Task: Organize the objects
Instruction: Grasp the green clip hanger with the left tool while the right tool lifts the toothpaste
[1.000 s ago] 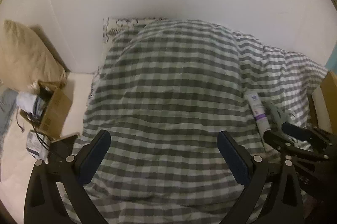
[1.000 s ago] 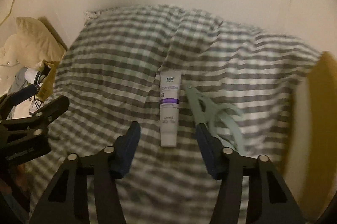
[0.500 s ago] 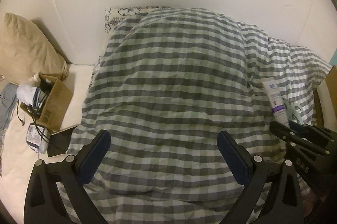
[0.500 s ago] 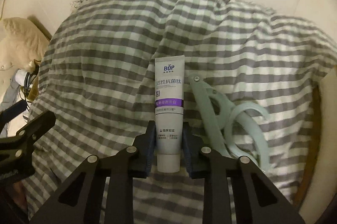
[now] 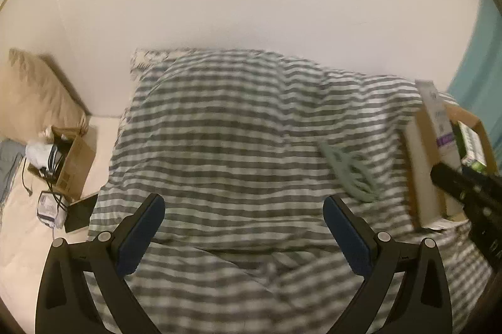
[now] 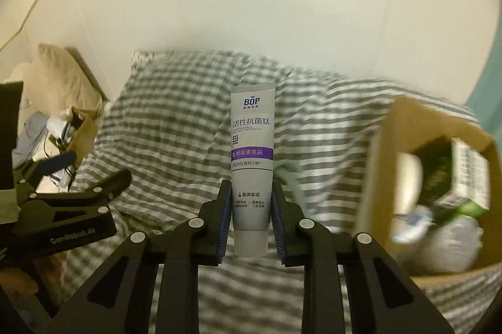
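Note:
My right gripper [image 6: 251, 205] is shut on a grey and white toothpaste tube [image 6: 252, 158] with a purple band, held upright above the checked duvet [image 6: 175, 126]. The tube also shows in the left wrist view [image 5: 439, 123], lifted beside the cardboard box [image 5: 423, 177]. That box [image 6: 404, 126] stands at the right in the right wrist view and holds a green and white carton [image 6: 461, 177] and other items. A pale green plastic clip [image 5: 348, 170] lies on the duvet left of the box. My left gripper [image 5: 244, 227] is open and empty over the duvet.
A second cardboard box [image 5: 72, 158] with clutter and cables sits on the floor at the left, beside a beige cushion [image 5: 34, 95]. A white wall [image 5: 251, 4] runs behind the bed. A teal surface [image 5: 480, 83] shows at the far right.
My right gripper closed on the toothpaste tube and lifted it off the duvet, up toward the box at the right. The green clip stays on the duvet. The left gripper stayed open.

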The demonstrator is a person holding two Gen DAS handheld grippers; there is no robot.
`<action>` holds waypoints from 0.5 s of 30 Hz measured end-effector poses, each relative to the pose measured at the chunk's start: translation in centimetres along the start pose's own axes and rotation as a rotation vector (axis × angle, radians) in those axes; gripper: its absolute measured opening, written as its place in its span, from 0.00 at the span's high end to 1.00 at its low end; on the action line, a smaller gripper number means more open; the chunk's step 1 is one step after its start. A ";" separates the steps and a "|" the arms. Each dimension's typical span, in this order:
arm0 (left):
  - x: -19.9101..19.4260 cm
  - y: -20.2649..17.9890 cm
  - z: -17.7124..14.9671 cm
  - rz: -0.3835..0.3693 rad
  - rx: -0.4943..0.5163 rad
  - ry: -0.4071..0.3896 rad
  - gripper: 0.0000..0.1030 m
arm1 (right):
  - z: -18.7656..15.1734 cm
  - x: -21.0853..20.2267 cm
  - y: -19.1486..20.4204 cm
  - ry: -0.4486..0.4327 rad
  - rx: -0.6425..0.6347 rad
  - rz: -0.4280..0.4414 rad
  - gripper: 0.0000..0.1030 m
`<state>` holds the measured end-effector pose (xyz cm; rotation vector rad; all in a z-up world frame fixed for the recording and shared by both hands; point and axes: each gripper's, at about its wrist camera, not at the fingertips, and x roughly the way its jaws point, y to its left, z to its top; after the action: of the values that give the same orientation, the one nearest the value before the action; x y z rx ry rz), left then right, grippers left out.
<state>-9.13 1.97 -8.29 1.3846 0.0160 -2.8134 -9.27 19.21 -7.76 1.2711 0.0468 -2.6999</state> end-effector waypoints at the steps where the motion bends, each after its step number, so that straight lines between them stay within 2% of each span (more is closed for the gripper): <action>1: -0.5 -0.7 0.1 0.002 0.012 -0.004 0.00 | 0.0 -0.9 -0.1 -0.011 0.008 -0.001 0.78; 7: -1.3 -3.8 0.6 -0.020 0.034 -0.013 0.00 | 0.6 -5.0 -1.9 -0.084 0.029 -0.030 0.78; 12: 0.7 -6.0 1.1 0.003 0.058 -0.007 0.00 | 0.5 -5.8 -4.7 -0.118 0.082 -0.042 0.78; 15: 2.6 -7.0 1.4 -0.009 0.042 0.021 0.00 | 0.4 -5.2 -6.3 -0.112 0.101 -0.041 0.78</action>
<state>-11.93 8.97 -9.43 1.4263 -0.0370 -2.8222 -7.25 26.09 -3.75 1.1535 -0.0785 -2.8365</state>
